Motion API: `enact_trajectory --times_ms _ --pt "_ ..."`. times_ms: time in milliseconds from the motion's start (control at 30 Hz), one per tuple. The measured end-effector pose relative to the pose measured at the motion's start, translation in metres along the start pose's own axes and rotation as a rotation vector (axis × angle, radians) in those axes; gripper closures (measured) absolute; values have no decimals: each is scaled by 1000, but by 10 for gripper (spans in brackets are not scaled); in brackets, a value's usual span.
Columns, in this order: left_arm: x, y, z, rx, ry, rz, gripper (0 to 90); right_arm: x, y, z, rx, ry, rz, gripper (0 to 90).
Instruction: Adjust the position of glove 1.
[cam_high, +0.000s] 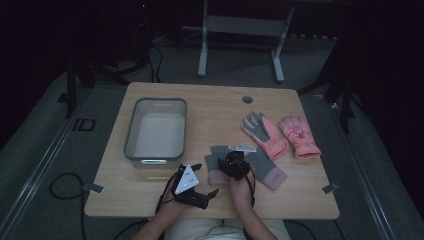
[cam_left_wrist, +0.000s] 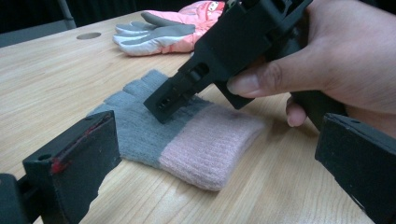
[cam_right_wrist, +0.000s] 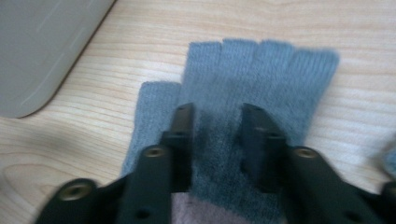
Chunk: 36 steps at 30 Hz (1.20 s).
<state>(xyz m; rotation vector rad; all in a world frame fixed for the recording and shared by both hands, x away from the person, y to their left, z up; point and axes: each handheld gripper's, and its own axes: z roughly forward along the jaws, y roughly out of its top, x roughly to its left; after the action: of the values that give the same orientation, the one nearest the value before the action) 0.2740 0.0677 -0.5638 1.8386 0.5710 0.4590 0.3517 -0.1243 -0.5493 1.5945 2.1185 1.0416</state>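
A knitted fingerless glove (cam_right_wrist: 243, 84) lies flat on the desk (cam_high: 215, 107), near its front edge. Its body is grey wool with a fine ribbed knit, and its cuff is a softer, fuzzy pink band. Four short, blunt finger stubs sit side by side at one end, with the thumb stub set off on one side. Its long axis runs from the pink cuff, which is nearest the person, to the grey finger stubs, which point away toward the far edge of the desk.

The right hand-held gripper (cam_right_wrist: 217, 135) points down at the grey palm of this glove. Its jaws stand a narrow way apart over the knit, with the fabric showing between them; I cannot tell whether their tips touch the wool. The jaws are hard, matte black blocks with squared tips.

The left hand-held gripper (cam_left_wrist: 210, 154) hovers low just beside the cuff end, its jaws spread wide with nothing between them. A grey three-cornered plate rides on top of it.

A second grey and pink knitted glove (cam_high: 267, 170) lies just to the right of the first. Farther back lie two padded pink gloves (cam_high: 282, 135), smooth and puffy, one showing a grey palm. A grey rounded plastic bin (cam_high: 131, 135) with a pale inside stands at the left. The desk top is light wood with straight grain and a round cable hole (cam_high: 247, 99).
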Motion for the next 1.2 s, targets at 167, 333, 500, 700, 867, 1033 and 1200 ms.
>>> enact_trajectory --times_ms 167,333,500,700,867,1033,1200 --pt "0 0 0 -1 -2 -2 0 -7 14 -9 9 42 -69 600" --pt "0 0 0 -2 -1 -3 0 -24 28 -26 -23 112 -197 601" --pt "0 0 0 -4 -3 -5 0 -54 38 -47 -8 157 -317 625" --pt "0 0 0 -6 0 -2 0 -96 38 -68 -9 207 -448 635" --pt "1 0 0 -10 1 -10 0 -124 29 -73 56 194 -480 625" --pt "1 0 0 -8 0 -8 0 -137 15 -66 127 193 -509 622" --pt "1 0 0 -11 7 -12 0 -147 8 -56 167 174 -509 613"
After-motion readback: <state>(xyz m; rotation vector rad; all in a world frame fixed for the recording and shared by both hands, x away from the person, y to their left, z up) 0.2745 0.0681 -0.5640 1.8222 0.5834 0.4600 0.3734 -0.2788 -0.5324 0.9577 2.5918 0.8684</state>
